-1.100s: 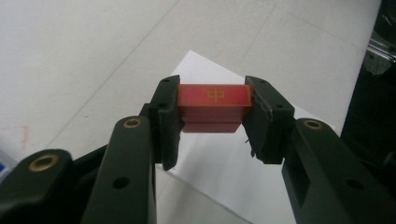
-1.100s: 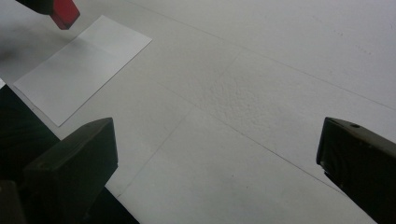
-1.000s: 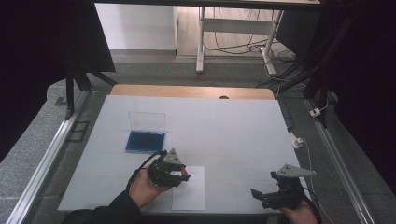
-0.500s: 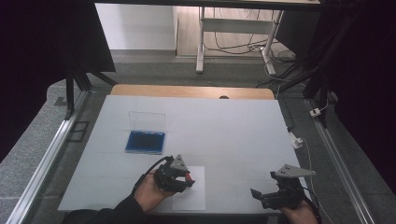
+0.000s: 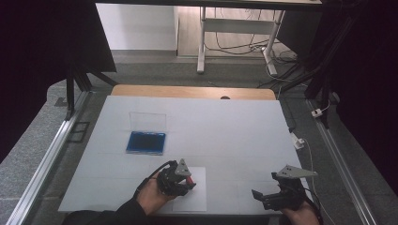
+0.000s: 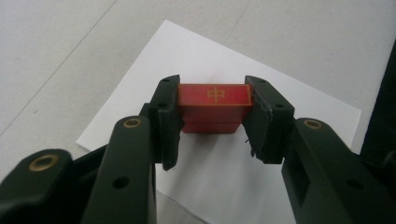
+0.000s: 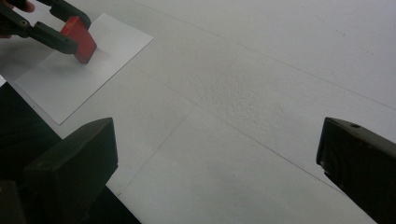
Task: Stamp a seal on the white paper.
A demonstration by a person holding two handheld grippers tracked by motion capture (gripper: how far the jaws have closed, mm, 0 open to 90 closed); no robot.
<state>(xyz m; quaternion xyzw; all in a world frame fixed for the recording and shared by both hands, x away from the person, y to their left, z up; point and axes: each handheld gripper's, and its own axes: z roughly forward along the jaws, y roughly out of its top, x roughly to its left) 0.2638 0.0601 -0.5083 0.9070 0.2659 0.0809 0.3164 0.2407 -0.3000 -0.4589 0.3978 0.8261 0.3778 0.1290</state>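
My left gripper (image 6: 212, 112) is shut on a small red block (image 6: 215, 106) with a gold cross mark on its top face. It holds the block over a white sheet of paper (image 6: 299, 112) near the table's front edge. In the high view the left gripper (image 5: 184, 180) and the red block (image 5: 188, 178) sit above that paper (image 5: 197, 194). From the right gripper view the red block (image 7: 80, 38) stands tilted, its lower edge at or just above the paper (image 7: 70, 79). My right gripper (image 5: 263, 196) stands open at the front right, with nothing between its fingers.
A blue flat case (image 5: 146, 142) with its clear lid raised lies at the left middle of the white table (image 5: 225, 131). A small white plug and cable (image 5: 297, 140) rest at the table's right edge. A wooden strip (image 5: 192, 91) borders the far edge.
My left gripper has moved right and slightly down over the white paper with the red block in it. The right gripper has stayed in place.
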